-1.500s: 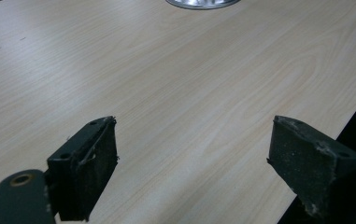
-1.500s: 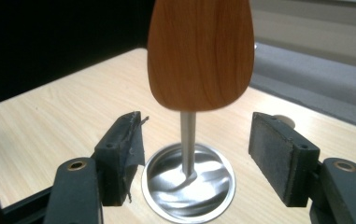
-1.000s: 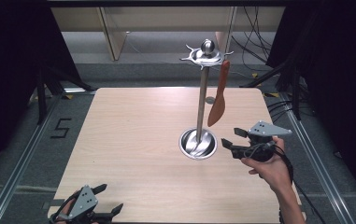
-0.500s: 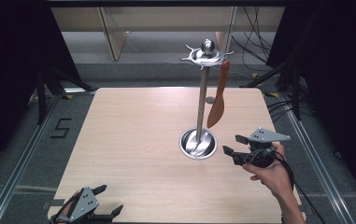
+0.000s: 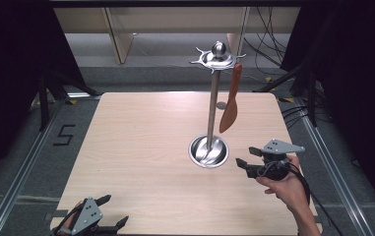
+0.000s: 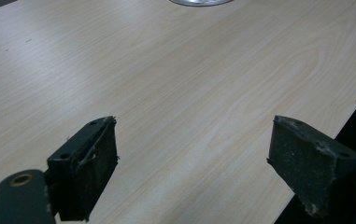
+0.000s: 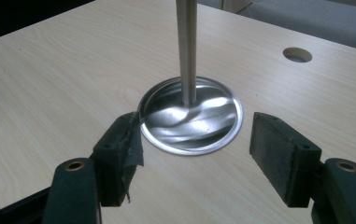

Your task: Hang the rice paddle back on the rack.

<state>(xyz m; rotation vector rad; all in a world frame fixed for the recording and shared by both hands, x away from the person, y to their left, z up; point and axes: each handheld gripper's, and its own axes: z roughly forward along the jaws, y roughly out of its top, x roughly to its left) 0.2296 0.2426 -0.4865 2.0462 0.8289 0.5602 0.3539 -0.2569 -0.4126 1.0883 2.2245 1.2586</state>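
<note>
Near the right edge of the pale wooden bench (image 5: 140, 142) we are holding the right gripper (image 5: 248, 158), its jaws spread and pinching nothing, pointing at the round polished steel base dish (image 5: 208, 150) of the tall steel utensil stand (image 5: 213, 105). Over the last second this gripper has been drifting slightly back toward us and to the right, away from the dish, while the jaws are keeping the same wide gap. We are judging this as a retreat after hanging: the reddish-brown wooden spatula (image 5: 230, 100) is hanging blade-down from the spiked top ring (image 5: 218, 59) of the stand, just beside the pole, and it has not shifted across the three high views. So the placing step is looking finished, and the hand is clearing out.

In the right gripper view the dish (image 7: 190, 115) is sitting just beyond the jaw tips, with a round hole (image 7: 297, 54) in the bench farther off. At the near left corner the left gripper (image 5: 110, 212) is resting unmoved, jaws spread over bare wood.

Hard to make out: the hook holding the spatula is too small to read, and the stand's pole (image 7: 186, 46) is cut off at the top of the right gripper view. The left hand is cropped by the bottom of the high view.
</note>
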